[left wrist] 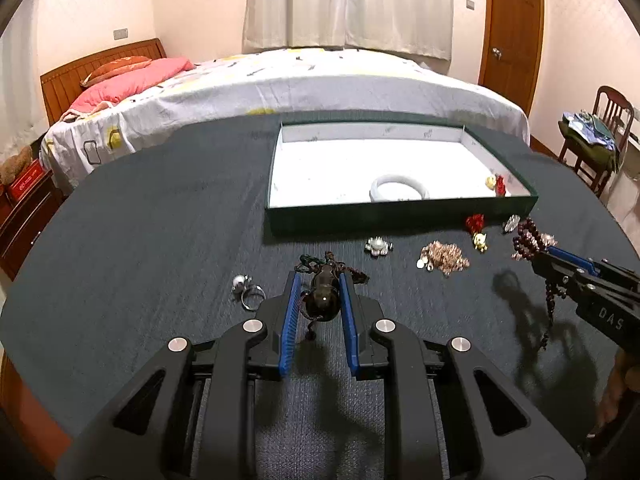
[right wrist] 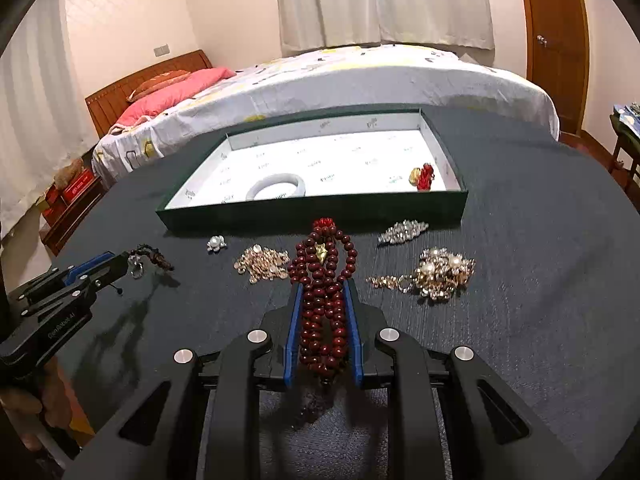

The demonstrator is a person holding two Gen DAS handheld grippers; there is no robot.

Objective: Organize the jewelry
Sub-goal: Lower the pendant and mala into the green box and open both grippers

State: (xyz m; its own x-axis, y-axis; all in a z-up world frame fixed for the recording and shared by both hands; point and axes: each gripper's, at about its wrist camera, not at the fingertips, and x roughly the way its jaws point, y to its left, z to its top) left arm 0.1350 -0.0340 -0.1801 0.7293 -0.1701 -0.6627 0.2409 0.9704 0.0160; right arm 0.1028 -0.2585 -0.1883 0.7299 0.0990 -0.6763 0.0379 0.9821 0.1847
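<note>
Starting on the left, the left hand-held gripper (left wrist: 320, 280) is closed down around a dark gourd-shaped pendant (left wrist: 325, 296) with its cord trailing, lifted just above the surface (left wrist: 140, 240), and a silver ring (left wrist: 249, 289) sits right beside its left finger. Lots of open dark cloth to the left of that, running out to the curved near edge. Moving right there's a pearl brooch (left wrist: 378, 246), a rose-gold chain pile (left wrist: 443, 258) and a crystal hair clip (right wrist: 403, 231), all strung out just in front of the green tray (left wrist: 400, 211). The tray's white floor holds only a white jade bangle (left wrist: 399, 189) by its near wall and a red-and-gold charm (left wrist: 497, 185) in the right corner. The right hand-held gripper (right wrist: 323, 292) is clamped on a dark red bead necklace (right wrist: 325, 280), loops hanging off its tip. Far right is a pearl-and-gold cluster (right wrist: 438, 274), then bare cloth. A bed (left wrist: 320, 80) runs behind the surface.
</note>
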